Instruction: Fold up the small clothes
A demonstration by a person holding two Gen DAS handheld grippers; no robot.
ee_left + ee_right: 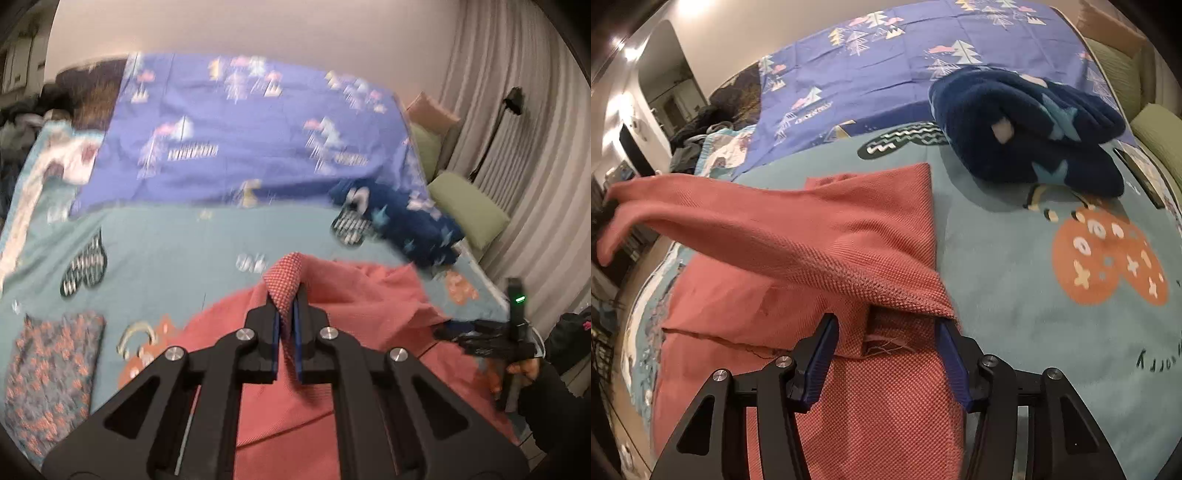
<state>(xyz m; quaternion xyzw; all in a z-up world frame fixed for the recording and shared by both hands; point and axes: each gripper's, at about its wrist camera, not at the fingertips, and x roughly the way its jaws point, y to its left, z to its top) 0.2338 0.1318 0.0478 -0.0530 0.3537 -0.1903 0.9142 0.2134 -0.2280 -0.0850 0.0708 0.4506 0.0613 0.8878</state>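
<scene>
While the left gripper (285, 314) sits at the lower centre of its own view with its two fingers pressed together on a raised fold of the coral knit garment (332, 332), the pinched cloth pokes up above the fingertips as a small peak. The rest of the garment spreads across the lower middle and lower right of that frame, over the teal bedspread (166, 240). In the right wrist view the right gripper (886, 332) fills the bottom centre, its blue-padded fingers (823, 354) spread wide apart with the garment's frayed edge lying between them; whether the pads touch the cloth cannot be told. From there the coral knit garment (812, 229) runs up and to the left, one part lifted off the bed and stretched toward the left edge of the frame, another part lying flat on the teal bedspread (1015, 258). A dark blue fleece piece with pale stars (1034, 129) lies bunched at the upper right, apart from the garment. A purple sheet with tree prints (886, 66) covers the top of the frame. In the left wrist view, which is blurred, a folded floral cloth (51, 376) lies at the lower left, and green cushions (469, 210) sit at the right beside grey curtains (535, 129).
</scene>
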